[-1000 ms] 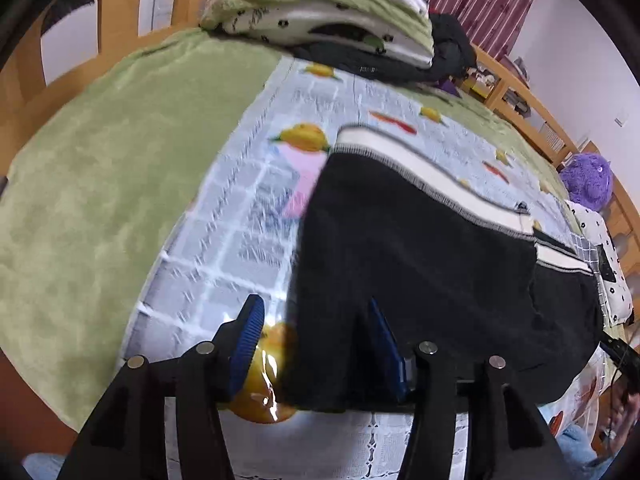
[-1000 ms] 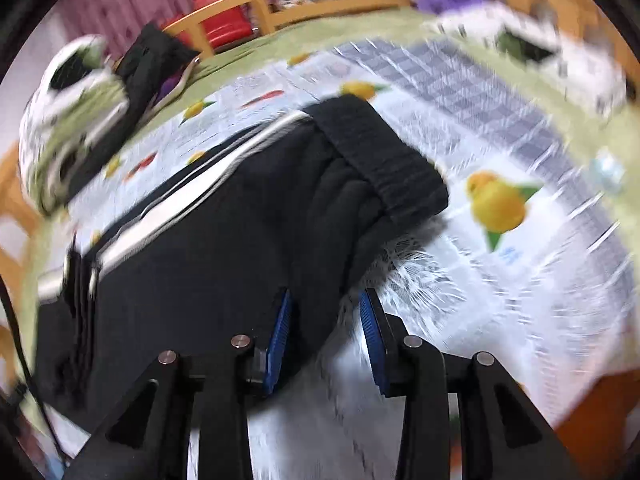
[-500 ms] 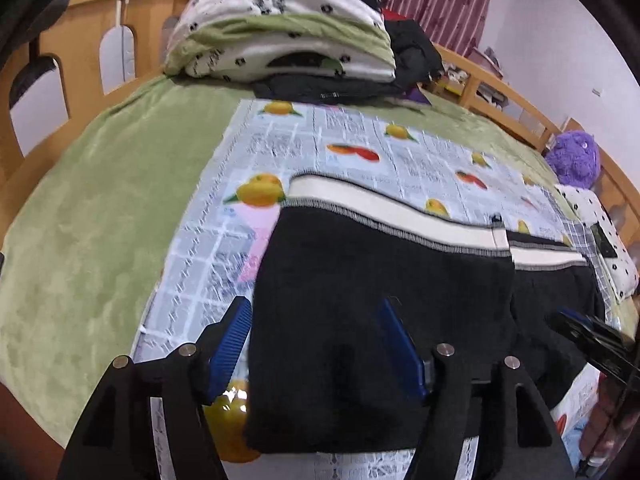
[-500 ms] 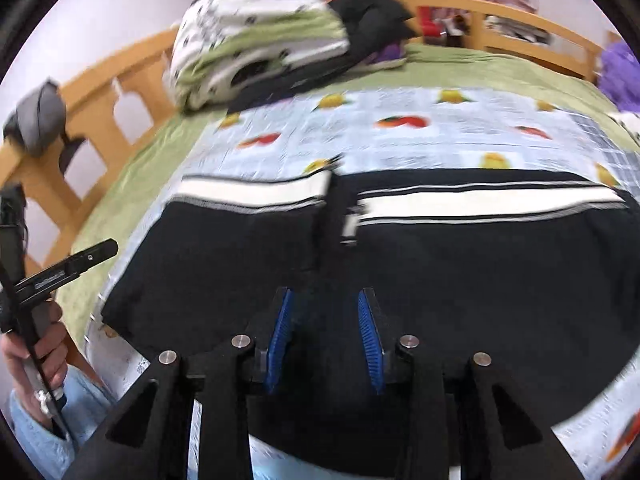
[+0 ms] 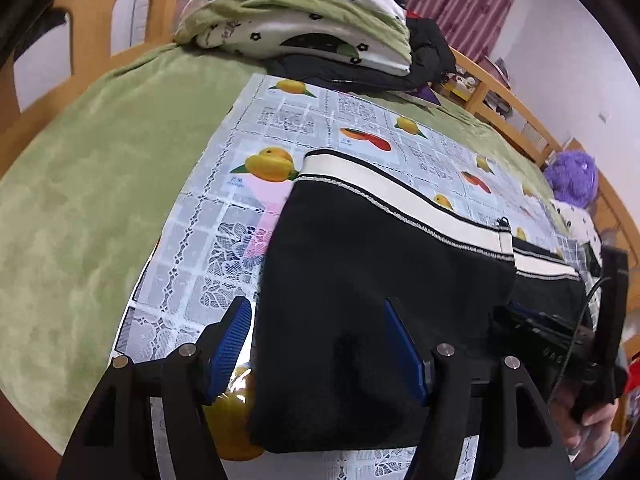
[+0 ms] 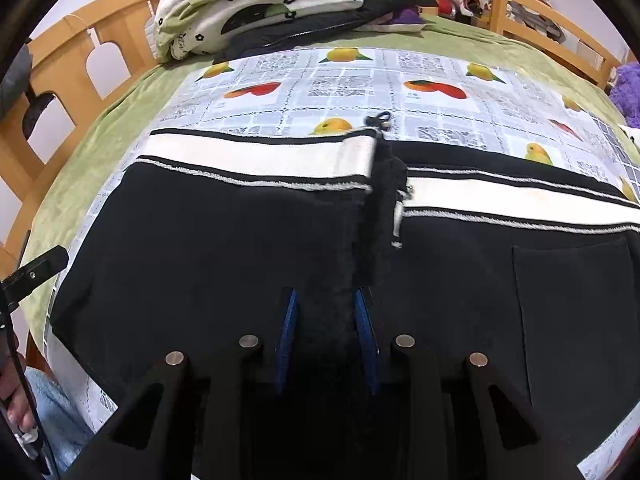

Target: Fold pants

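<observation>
Black pants (image 6: 248,248) with a cream side stripe lie flat on the fruit-print cloth (image 6: 360,84) over the green bed. The right gripper (image 6: 326,332), jaws narrowing, straddles the folded edge unclamped, and could pinch one layer only. The left gripper (image 5: 320,344) stands wide apart over the near-left corner, so a pull could drag the fold askew.

- The folded white quilt (image 5: 304,8) with black flowers, at the head of the bed, carries a line of black script lettering in the left wrist view; too small and bent to read.
- The fruit-print cloth (image 5: 280,120) has tiny captions under each fruit picture, one below the yellow fruit (image 5: 269,165); the letters are illegible.
- No brand, number or sign can be read anywhere else.
</observation>
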Tool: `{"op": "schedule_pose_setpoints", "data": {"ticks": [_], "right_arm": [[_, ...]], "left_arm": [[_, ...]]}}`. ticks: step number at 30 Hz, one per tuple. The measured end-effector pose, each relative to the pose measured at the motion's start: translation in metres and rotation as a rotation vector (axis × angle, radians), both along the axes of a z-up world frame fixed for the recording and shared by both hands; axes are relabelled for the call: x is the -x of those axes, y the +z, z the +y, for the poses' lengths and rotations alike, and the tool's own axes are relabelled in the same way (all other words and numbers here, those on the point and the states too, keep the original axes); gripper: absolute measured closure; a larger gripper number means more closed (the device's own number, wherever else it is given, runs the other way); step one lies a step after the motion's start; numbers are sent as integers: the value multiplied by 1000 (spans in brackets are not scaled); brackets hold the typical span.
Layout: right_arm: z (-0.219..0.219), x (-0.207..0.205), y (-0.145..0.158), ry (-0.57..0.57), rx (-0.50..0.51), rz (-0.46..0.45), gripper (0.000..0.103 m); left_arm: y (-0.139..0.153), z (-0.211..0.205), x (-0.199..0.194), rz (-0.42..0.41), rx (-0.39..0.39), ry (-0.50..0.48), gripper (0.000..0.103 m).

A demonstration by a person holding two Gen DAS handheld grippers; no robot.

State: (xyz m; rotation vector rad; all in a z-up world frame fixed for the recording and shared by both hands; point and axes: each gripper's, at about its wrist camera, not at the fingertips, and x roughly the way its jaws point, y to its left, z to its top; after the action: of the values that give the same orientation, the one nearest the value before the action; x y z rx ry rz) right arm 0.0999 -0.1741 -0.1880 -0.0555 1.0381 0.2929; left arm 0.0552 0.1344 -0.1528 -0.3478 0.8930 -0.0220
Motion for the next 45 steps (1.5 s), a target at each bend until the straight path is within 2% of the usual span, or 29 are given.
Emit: {"op": "schedule_pose_setpoints", "data": {"ticks": [5,6,13,19,21,23,25,27,33,38,39,43,45], "right_arm": [[15,-2,-11,13,89,-8,84],[13,-2,-10,-1,87,-13,93],[-9,5,1,-72,4,4,97],[-30,21,27,-124,-111,-44,98],[-34,21,23,-143,-127,-18,98],[-32,14,7,-149,-104,43,98],[-28,14,1,-144,-71,45,98],[-21,17,5,-128,-30,27,97],[-24,39,18,-100,5,22,93],[-39,61,24,-124,-30,23,92],[-40,64,24,-126,-29,23,89],[-45,68,3,-150,0,67,88],[-48,69,-2,-168,-17,66,87]], "left_arm": [[-6,3,2,6,12,2,38],[-7,3,2,7,8,1,38],[-7,-6,4,3,-9,-42,38],[0,-11,7,-29,-50,-52,38],[0,-10,7,-27,-35,-55,38],[-1,-8,7,-23,-22,-58,38],[-1,-7,7,-22,-20,-59,38],[-2,-6,7,-23,-15,-56,38],[-4,-5,6,-15,-1,-63,38],[-3,-10,6,-18,-6,-73,38],[-2,-11,6,-19,-3,-77,38],[-4,-14,5,-12,-4,-86,38],[-4,-16,5,-9,-7,-90,38]]}}
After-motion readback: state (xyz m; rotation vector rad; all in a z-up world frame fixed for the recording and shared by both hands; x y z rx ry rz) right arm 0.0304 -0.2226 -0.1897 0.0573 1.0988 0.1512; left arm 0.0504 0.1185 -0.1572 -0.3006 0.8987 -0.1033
